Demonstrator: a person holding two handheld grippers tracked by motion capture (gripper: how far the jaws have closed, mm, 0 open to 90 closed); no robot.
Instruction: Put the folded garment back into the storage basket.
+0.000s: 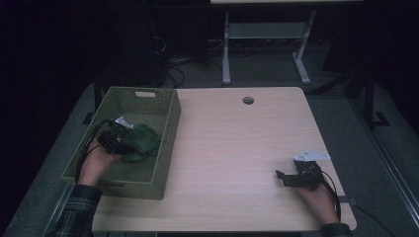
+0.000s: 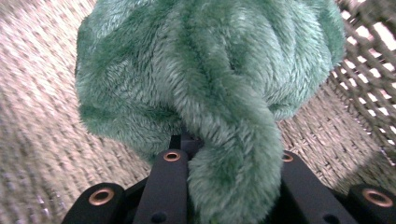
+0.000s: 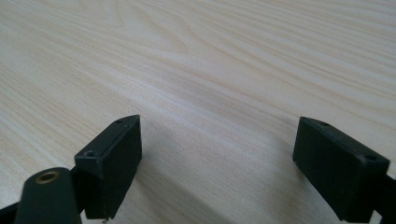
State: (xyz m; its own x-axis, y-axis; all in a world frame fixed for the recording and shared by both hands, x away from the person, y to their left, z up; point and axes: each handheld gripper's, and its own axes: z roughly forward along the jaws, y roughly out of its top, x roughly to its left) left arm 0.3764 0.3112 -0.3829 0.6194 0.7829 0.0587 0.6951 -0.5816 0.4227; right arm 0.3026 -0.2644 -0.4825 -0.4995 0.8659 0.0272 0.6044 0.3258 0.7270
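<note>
one green plush toy (image 1: 143,140) in l gripper (image 1: 123,139) – woven basket (image 1: 148,183), r gripper (image 1: 281,177) open

Left gripper (image 1: 123,143) fingertips buried in the green plush (image 2: 201,88), contact hidden. Plush top cut off by the left gripper view's edge; its shape can't be told. Basket (image 1: 165,148) weave blurred there. High view dark, right gripper (image 1: 282,177) fingers small.

A green woven basket (image 1: 163,136) sits at the table's (image 1: 237,143) left edge. Inside it the left gripper (image 1: 126,143) meets a green plush toy (image 1: 143,140). The right gripper (image 1: 282,177) rests near the front right corner.
</note>
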